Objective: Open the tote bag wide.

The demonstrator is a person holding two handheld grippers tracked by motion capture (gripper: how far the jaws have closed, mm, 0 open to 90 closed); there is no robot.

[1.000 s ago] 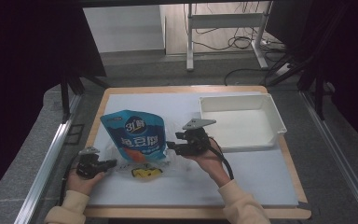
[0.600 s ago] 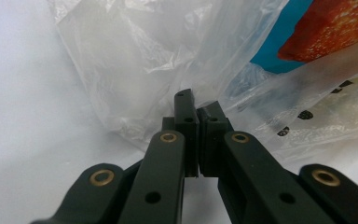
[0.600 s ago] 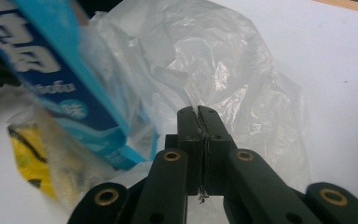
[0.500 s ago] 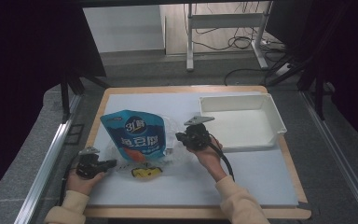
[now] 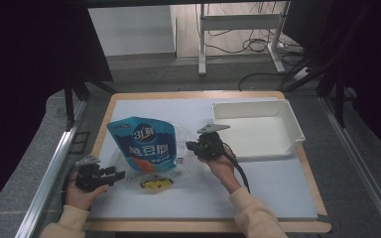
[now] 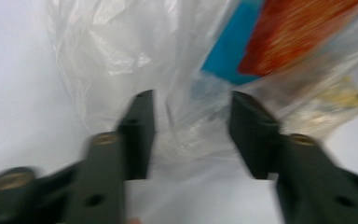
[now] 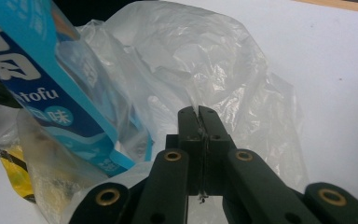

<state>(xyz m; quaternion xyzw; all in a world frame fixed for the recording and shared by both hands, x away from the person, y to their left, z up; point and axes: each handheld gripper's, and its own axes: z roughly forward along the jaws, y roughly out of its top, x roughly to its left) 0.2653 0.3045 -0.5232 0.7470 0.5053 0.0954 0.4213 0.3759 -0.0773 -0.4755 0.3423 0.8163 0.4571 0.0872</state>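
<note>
My right gripper (image 7: 199, 112) is squeezed shut on a fold of the clear plastic bag (image 7: 200, 65). My left gripper (image 6: 191, 135) has just been opening its jaws, and the bag's edge sits loose between them, not pinched. The bag lies in the middle of the white table (image 5: 278, 183), with a blue tofu pouch (image 5: 144, 144) and a yellow packet (image 5: 156, 184) inside. I think the bag is thin, soft and slippery, so I should grab bunched folds near its rim.
</note>
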